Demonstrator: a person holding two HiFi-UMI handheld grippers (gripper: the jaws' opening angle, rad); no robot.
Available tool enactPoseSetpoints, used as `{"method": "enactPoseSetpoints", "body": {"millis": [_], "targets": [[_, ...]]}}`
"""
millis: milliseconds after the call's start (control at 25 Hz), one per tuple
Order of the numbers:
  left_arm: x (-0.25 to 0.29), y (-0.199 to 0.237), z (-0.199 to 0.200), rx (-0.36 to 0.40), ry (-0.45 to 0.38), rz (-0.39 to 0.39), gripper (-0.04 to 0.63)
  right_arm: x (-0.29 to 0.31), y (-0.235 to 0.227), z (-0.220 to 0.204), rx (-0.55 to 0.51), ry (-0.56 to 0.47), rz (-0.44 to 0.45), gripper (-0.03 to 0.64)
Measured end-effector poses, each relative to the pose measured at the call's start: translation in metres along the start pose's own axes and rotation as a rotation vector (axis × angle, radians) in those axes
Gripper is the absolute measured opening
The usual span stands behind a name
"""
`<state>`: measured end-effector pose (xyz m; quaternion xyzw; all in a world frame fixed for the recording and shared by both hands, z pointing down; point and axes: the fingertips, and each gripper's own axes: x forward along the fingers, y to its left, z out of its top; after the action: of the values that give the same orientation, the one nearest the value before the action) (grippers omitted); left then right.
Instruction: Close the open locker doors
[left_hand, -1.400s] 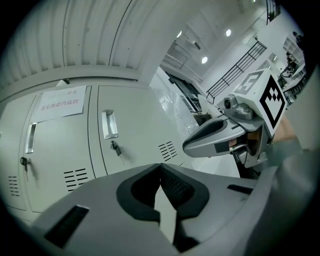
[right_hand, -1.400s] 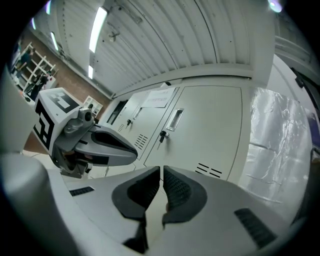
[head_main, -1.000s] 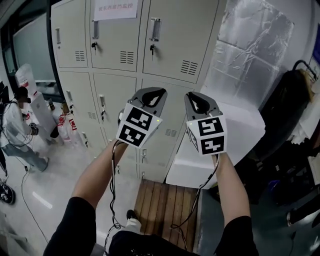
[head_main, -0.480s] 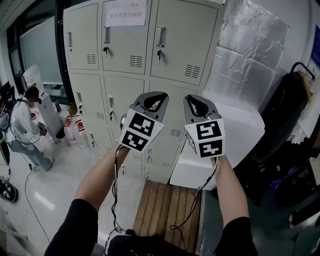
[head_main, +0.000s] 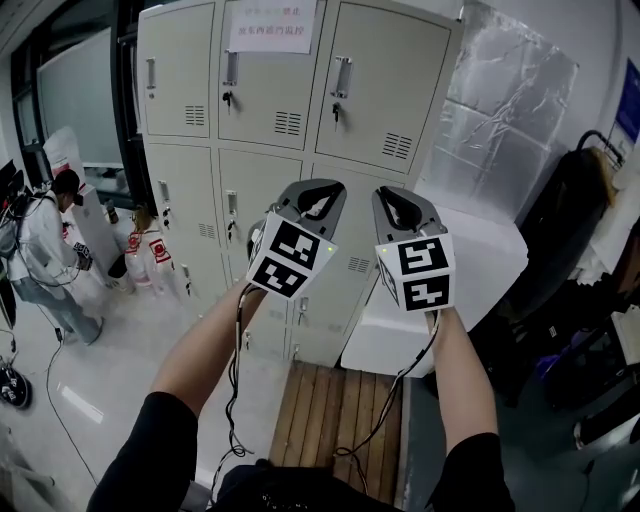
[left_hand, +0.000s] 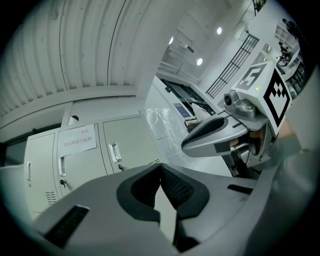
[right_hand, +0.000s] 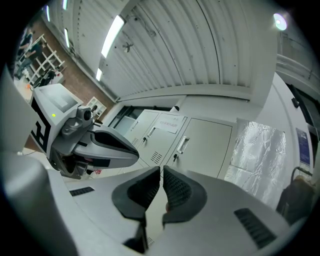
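1. Far to the left of the left gripper (head_main: 318, 192), a person (head_main: 40, 250) in a white top stands on the floor.
2. Nearer, still to the left of that gripper, white containers (head_main: 150, 255) with red labels stand at the foot of the lockers (head_main: 190, 190); their print is too small to read.
3. The lockers rise ahead of and above both grippers, well apart from the fingertips. Every locker door (head_main: 385, 95) in view lies flush with its frame.
4. A paper notice (head_main: 272, 25) is stuck on the upper middle door, above the left gripper. It carries lines of red writing that cannot be read.
5. The left gripper points at the lockers. Its jaws meet at the tips with nothing between them.
6. The right gripper (head_main: 398, 205) is just beside it, pointing the same way. Its jaws are drawn together to a thin slit and are empty.
7. Below both grippers lies a wooden platform (head_main: 340, 410).
8. To the right of the right gripper sits a white block (head_main: 480, 265), with a silver foil sheet (head_main: 510, 120) on the wall above it.
9. Farthest right hangs a black bag (head_main: 570, 220).
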<state>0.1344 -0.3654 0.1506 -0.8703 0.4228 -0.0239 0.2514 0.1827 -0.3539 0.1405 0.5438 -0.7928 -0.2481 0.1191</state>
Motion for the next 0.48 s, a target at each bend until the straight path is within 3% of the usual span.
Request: {"method": "enactPoseSetpoints", "body": {"millis": [480], "targets": [[0.001, 0.011, -0.004, -0.003, -0.001, -0.006, 0.020, 0.003, 0.001, 0.006, -0.020, 0.009, -0.032, 0.044]]}}
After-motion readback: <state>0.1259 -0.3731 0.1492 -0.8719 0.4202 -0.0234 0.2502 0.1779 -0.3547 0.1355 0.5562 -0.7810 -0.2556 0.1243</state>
